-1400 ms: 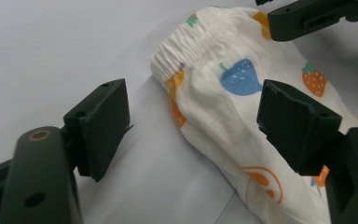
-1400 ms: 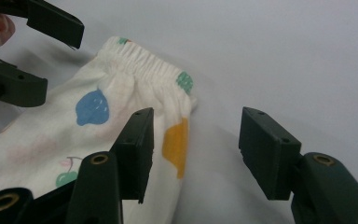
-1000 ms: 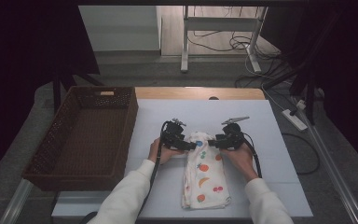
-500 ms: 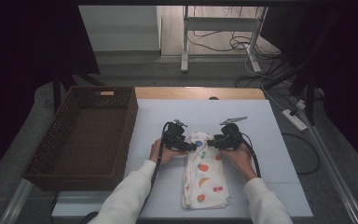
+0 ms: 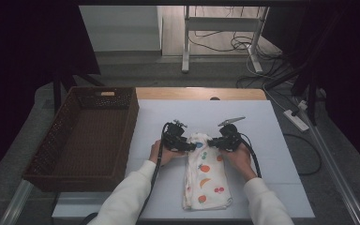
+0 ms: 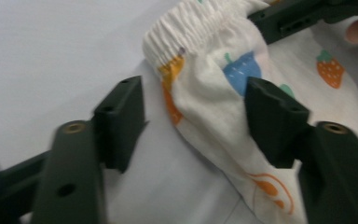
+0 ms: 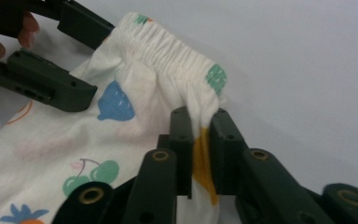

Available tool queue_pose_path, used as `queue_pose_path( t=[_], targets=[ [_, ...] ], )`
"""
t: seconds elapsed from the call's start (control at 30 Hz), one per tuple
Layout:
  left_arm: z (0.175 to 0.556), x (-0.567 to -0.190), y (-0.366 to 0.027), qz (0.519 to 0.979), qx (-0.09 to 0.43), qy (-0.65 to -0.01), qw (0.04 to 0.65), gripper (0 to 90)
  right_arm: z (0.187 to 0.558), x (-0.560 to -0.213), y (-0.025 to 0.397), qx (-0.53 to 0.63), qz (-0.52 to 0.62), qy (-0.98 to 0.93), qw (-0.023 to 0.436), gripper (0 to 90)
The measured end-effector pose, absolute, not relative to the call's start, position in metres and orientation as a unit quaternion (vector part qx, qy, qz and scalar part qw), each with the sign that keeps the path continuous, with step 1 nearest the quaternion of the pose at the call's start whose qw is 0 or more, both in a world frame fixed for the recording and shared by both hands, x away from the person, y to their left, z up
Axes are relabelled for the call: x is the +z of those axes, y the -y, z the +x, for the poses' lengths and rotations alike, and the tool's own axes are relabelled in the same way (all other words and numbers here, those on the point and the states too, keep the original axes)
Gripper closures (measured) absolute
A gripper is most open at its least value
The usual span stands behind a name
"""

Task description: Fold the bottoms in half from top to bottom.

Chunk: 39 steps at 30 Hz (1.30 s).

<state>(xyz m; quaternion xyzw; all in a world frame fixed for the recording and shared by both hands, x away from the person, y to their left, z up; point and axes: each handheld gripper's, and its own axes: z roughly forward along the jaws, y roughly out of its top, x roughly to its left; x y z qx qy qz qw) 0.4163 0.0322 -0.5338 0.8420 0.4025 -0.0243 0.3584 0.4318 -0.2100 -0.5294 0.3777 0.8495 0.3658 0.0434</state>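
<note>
- A small pair of white cotton shorts [image 5: 206, 177] lies flat on the matte pale surface [image 5: 272, 140], in front of the person, its soft fabric printed with fruit: strawberries, cherries, an orange.
- Its gathered, ribbed elastic waistband [image 7: 168, 51] points away from the person, bunched and puckered.
- The right gripper [image 7: 200, 135] has its two black, blocky jaws pressed together on a fold of cloth at one end of the waistband.
- The left gripper [image 6: 193, 123] stands spread wide, its square-edged jaws on either side of the other waistband corner, one over bare surface, one over the cloth; nothing is pinched.
- A dark woven wicker basket [image 5: 51, 154], rectangular with slanted walls, sits on the left, apart from the shorts.
- Both forearms wear white sleeves [image 5: 126, 197].
</note>
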Motion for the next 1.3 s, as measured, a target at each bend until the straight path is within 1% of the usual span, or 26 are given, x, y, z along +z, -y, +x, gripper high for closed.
queue_pose_path(
  t=[0.1, 0.27, 0.37, 0.57, 1.03, 1.3],
  targets=[
    [0.415, -0.535, -0.032, 0.842, -0.027, -0.402, 0.360, 52.8, 0.431, -0.529, 0.211, 0.365, 0.379, -0.850, 0.036, 84.7],
    [0.413, -0.537, -0.030, 0.842, -0.030, -0.398, 0.363, 73.2, 0.429, -0.529, 0.210, 0.363, 0.369, -0.854, 0.046, 85.7],
    [0.413, -0.538, -0.030, 0.843, -0.032, -0.394, 0.365, 80.5, 0.428, -0.528, 0.210, 0.364, 0.371, -0.853, 0.049, 86.0],
    [0.412, -0.535, -0.030, 0.846, -0.023, -0.386, 0.366, 83.7, 0.426, -0.524, 0.211, 0.369, 0.365, -0.853, 0.058, 86.3],
    [0.410, -0.512, -0.035, 0.841, 0.018, -0.368, 0.396, 84.1, 0.420, -0.503, 0.218, 0.405, 0.350, -0.840, 0.089, 86.4],
    [0.403, -0.506, -0.035, 0.840, 0.029, -0.358, 0.408, 84.0, 0.413, -0.495, 0.220, 0.417, 0.341, -0.837, 0.100, 86.4]
  ],
)
